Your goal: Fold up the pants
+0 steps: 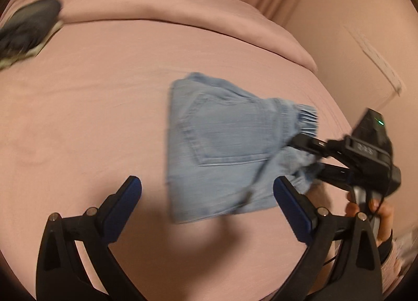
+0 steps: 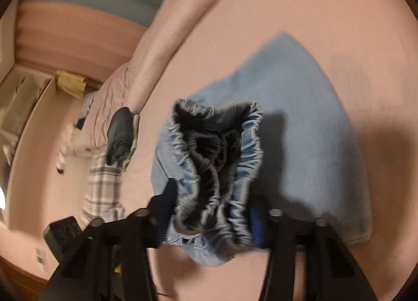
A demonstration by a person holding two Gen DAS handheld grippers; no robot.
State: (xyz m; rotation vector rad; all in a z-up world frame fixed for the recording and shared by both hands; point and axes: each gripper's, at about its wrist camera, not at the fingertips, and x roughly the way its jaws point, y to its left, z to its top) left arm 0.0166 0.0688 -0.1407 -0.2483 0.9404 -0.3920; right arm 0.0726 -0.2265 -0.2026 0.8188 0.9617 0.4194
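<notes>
Where the pants lie: while the light-blue denim pants (image 1: 219,144) rest folded into a short block on the pink bedsheet (image 1: 91,107), back pocket up, their gathered elastic waistband (image 2: 216,160) is raised off the sheet at the right end.
Long axis: the folded block runs roughly left to right in the left wrist view, with a neat folded edge at the left and the bunched waistband at the right.
Right gripper (image 2: 209,220): its fingers bracket the waistband from both sides, the ruffled cloth filling the gap between them; I judge them clamped on it, though blur keeps the contact at the pads from being crisp.
Left gripper (image 1: 207,196): fingers spread wide with nothing between them; the near lower edge of the pants lies just ahead, closer to the right-side finger.
Nearer hand: the right one already has the waistband; the left is free, just beside the near edge.
Turning relation: the waistband end must go over towards the folded left edge, along the long axis, so the next move likely belongs to the right hand, with the left free to pin or smooth.
Elsewhere: a dark folded garment (image 2: 121,136) lies well apart near the sheet's edge.
</notes>
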